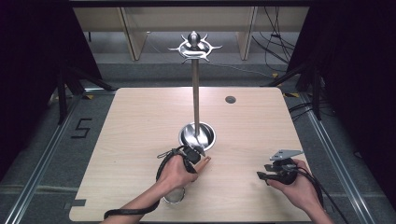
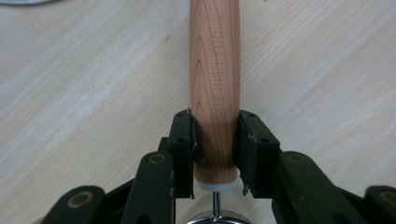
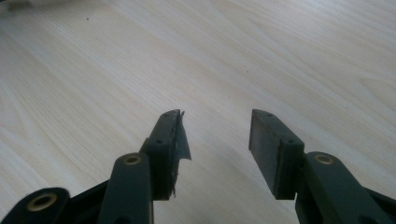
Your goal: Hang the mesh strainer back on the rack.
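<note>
Left gripper (image 2: 215, 140): jaws closed against both sides of a wooden handle (image 2: 215, 84) near its capped end, pads pressing the wood; no gap shows.
Wooden handle: pale reddish cedar grain with faint stamped lettering along it, a white collar and thin metal stem at the near end; it lies flat on the table (image 1: 140, 121), just in front of the steel stand (image 1: 196, 93).
Step in hand: probably securing the grip before lifting; best to keep it square to the handle and raise it level, clear of the stand's bowl-shaped base.
Right gripper (image 3: 215, 135): jaws apart, holding nothing, above bare tabletop at the right.
</note>
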A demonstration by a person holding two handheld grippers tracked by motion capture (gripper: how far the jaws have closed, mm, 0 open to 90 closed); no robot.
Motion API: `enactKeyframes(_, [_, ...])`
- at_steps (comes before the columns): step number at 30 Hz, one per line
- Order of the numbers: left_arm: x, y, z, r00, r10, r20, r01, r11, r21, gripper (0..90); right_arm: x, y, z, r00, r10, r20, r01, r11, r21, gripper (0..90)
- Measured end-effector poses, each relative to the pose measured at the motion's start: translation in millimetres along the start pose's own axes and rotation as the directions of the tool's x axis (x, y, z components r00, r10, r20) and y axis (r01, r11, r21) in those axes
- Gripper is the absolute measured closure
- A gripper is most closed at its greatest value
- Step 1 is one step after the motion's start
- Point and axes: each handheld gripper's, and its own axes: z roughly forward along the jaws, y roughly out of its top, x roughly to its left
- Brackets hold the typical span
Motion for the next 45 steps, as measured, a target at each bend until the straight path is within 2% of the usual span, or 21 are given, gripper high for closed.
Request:
enactKeyframes(6, [7.1, -12.1, -13.4, 0.9992, 0.001, 0.040, 0.004, 0.9917, -0.129, 67.9, -1.4, -0.2, -1.4, 0.9999, -0.013, 0.006, 0.013, 1.000, 0.004, 54.5])
enactKeyframes(10, [11.5, -19.1, -24.1, 0.9992, 0.022, 0.034, -0.014, 0.9764, -0.216, 67.9, -1.5, 0.5, -1.4, 0.9999, -0.013, 0.007, 0.013, 1.000, -0.005, 54.5])
enactKeyframes(13, [13.5, -23.7, -31.5, 0.9991, 0.017, 0.039, -0.005, 0.9566, -0.291, 67.9, -2.1, 0.3, -1.3, 0.9998, -0.019, 0.009, 0.019, 1.000, -0.006, 54.5])
enactKeyframes(14, [13.5, -23.7, -31.5, 0.9991, 0.017, 0.039, -0.005, 0.9566, -0.291, 67.9, -2.5, 0.3, -1.4, 0.9997, -0.023, 0.010, 0.023, 1.000, -0.004, 54.5])
enactKeyframes(16, [16.0, -28.0, -35.8, 0.9982, 0.013, 0.058, 0.009, 0.9262, -0.377, 67.9, -1.3, 0.0, -0.5, 0.9999, -0.007, 0.015, 0.008, 1.000, -0.017, 54.4])
enactKeyframes(20, [17.4, -31.9, -40.6, 0.9985, 0.007, 0.055, 0.018, 0.8935, -0.449, 67.9, -0.6, 0.3, -1.0, 0.9999, 0.010, 0.010, -0.009, 1.000, -0.026, 54.3])
enactKeyframes(23, [18.9, -33.1, -43.5, 0.9985, 0.021, 0.050, 0.004, 0.8894, -0.457, 67.9, -1.5, -0.6, 0.0, 0.9997, -0.008, 0.022, 0.009, 0.999, -0.038, 54.2])
enactKeyframes(25, [19.1, -35.0, -47.2, 0.9977, 0.018, 0.065, 0.016, 0.8732, -0.487, 67.9, -1.9, -0.7, -0.3, 0.9998, -0.006, 0.020, 0.007, 0.999, -0.037, 54.0])
enactKeyframes(26, [19.1, -35.0, -47.2, 0.9977, 0.018, 0.065, 0.016, 0.8732, -0.487, 67.9, -1.9, -0.7, -0.3, 0.9998, -0.006, 0.020, 0.007, 0.999, -0.037, 54.0])
enactKeyframes(27, [18.7, -36.8, -47.4, 0.9984, 0.011, 0.055, 0.020, 0.8410, -0.541, 67.9, -1.5, -0.7, -0.5, 0.9998, -0.001, 0.018, 0.002, 0.999, -0.035, 53.9])
enactKeyframes(29, [18.7, -37.6, -48.0, 0.9985, 0.006, 0.054, 0.024, 0.8344, -0.551, 67.9, -2.3, 0.0, -2.1, 0.9999, -0.006, 0.013, 0.006, 1.000, -0.018, 53.8])
enactKeyframes(33, [19.9, -40.8, -51.2, 0.9987, 0.005, 0.050, 0.026, 0.7976, -0.603, 67.9, -1.5, 0.9, -3.8, 0.9998, 0.021, 0.005, -0.021, 1.000, 0.000, 53.6])
enactKeyframes(34, [19.9, -40.8, -51.2, 0.9987, 0.005, 0.050, 0.026, 0.7976, -0.603, 67.9, -1.5, 0.9, -3.8, 0.9998, 0.021, 0.005, -0.021, 1.000, 0.000, 53.6])
enactKeyframes(37, [17.7, -41.5, -55.5, 0.9993, -0.002, 0.038, 0.026, 0.7637, -0.645, 67.9, -3.1, 0.1, -2.7, 0.9999, -0.001, 0.011, 0.002, 1.000, -0.019, 53.5])
enactKeyframes(38, [17.3, -41.6, -57.1, 0.9993, -0.006, 0.036, 0.028, 0.7570, -0.653, 67.9, -2.6, -1.0, 0.4, 0.9997, 0.005, 0.022, -0.004, 0.998, -0.060, 53.5])
enactKeyframes(39, [17.3, -41.6, -57.1, 0.9993, -0.006, 0.036, 0.028, 0.7570, -0.653, 67.9, -2.7, -0.9, -0.2, 0.9998, 0.004, 0.021, -0.002, 0.999, -0.054, 53.4])
enactKeyframes(40, [17.3, -41.7, -58.7, 0.9994, -0.007, 0.034, 0.028, 0.7490, -0.662, 67.9, -3.6, 0.0, -3.3, 0.9999, -0.003, 0.014, 0.003, 1.000, -0.017, 53.3])
enactKeyframes(41, [17.0, -41.7, -62.1, 0.9987, -0.012, 0.050, 0.043, 0.7232, -0.689, 67.9, -3.8, -0.6, -1.8, 0.9998, -0.009, 0.020, 0.010, 0.999, -0.033, 53.2])
enactKeyframes(42, [18.4, -42.5, -65.0, 0.9995, -0.004, 0.031, 0.025, 0.7283, -0.685, 67.9, -2.3, -1.0, -1.4, 0.9998, 0.003, 0.021, -0.003, 0.999, -0.035, 53.1])
enactKeyframes(44, [19.1, -42.7, -67.5, 0.9993, -0.014, 0.034, 0.034, 0.7061, -0.707, 67.9, -2.6, -0.8, -0.8, 0.9997, 0.000, 0.025, 0.001, 0.999, -0.047, 53.0])
enactKeyframes(45, [19.5, -43.0, -68.9, 0.9993, -0.022, 0.031, 0.037, 0.7004, -0.713, 67.9, -2.8, -0.6, -1.3, 0.9997, -0.004, 0.024, 0.005, 0.999, -0.043, 53.0])
